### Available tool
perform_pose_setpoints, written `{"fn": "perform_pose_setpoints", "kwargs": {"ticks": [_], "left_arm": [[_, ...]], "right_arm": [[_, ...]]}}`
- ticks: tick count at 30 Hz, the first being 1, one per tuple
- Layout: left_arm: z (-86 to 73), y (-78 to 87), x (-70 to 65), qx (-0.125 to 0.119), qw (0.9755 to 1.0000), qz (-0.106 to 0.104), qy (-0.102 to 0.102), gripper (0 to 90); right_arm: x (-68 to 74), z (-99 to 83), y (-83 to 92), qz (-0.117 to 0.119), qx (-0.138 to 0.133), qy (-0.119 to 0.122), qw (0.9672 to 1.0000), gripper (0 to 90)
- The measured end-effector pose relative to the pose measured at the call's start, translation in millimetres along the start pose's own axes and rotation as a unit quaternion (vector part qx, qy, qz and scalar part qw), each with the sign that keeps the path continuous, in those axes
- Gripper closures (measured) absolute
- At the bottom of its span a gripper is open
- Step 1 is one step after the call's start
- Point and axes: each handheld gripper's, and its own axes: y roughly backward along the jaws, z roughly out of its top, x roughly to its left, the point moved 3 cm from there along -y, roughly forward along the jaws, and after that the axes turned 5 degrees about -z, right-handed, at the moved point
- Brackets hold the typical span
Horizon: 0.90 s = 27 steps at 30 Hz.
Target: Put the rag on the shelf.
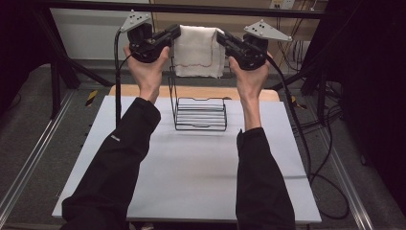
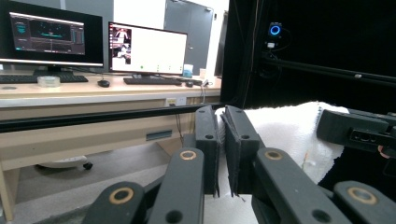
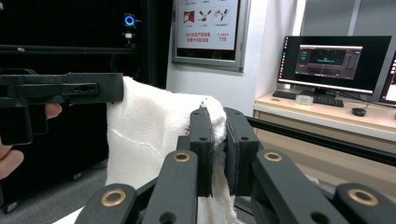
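Note:
A white towel with a thin red stitched line near its lower edge hangs spread out between my two grippers, high above the table. My left gripper is shut on the towel's upper left corner, and my right gripper is shut on its upper right corner. In the left gripper view the jaws pinch the cloth edge, and the towel runs away to the right gripper. In the right gripper view the jaws clamp the towel, with the left gripper at the far corner.
A black wire rack with a tall upright frame stands at the back middle of the white table, right under the towel. A black bar crosses overhead behind the grippers. Desks with monitors stand beyond.

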Motion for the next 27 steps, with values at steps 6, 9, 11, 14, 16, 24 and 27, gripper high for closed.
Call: {"fn": "perform_pose_setpoints", "kwargs": {"ticks": [6, 9, 11, 14, 16, 24, 27], "left_arm": [[-2.1, -8.5, 7.4, 0.005, 1.0000, 0.003, -0.004, 84.4], [-5.2, -11.3, 10.3, 0.009, 0.9999, 0.004, -0.007, 84.4], [-8.5, -12.4, 12.1, 0.013, 0.9999, 0.005, -0.005, 84.4], [-13.8, -12.8, 13.8, 0.019, 0.9998, 0.004, -0.006, 84.4], [-17.2, -12.7, 14.4, 0.024, 0.9997, 0.005, -0.008, 84.4], [-29.0, -9.7, 14.1, 0.037, 0.9992, 0.002, -0.013, 84.3], [-32.5, -8.7, 13.4, 0.041, 0.9991, -0.001, -0.014, 84.4]], "right_arm": [[-5.8, -2.3, -10.2, -0.003, 0.009, -0.003, 0.9999, 83.2], [-7.9, -3.0, -13.6, -0.002, 0.011, -0.001, 0.9999, 83.3], [-8.2, -5.2, -15.2, -0.002, 0.015, -0.003, 0.9999, 83.2], [-8.5, -11.1, -17.0, -0.002, 0.022, -0.003, 0.9997, 83.3], [-8.7, -15.6, -17.4, -0.002, 0.027, -0.004, 0.9996, 83.2], [-7.6, -30.7, -16.3, 0.000, 0.043, -0.004, 0.9991, 83.2], [-7.4, -34.6, -15.3, 0.001, 0.048, -0.003, 0.9989, 83.2]]}}
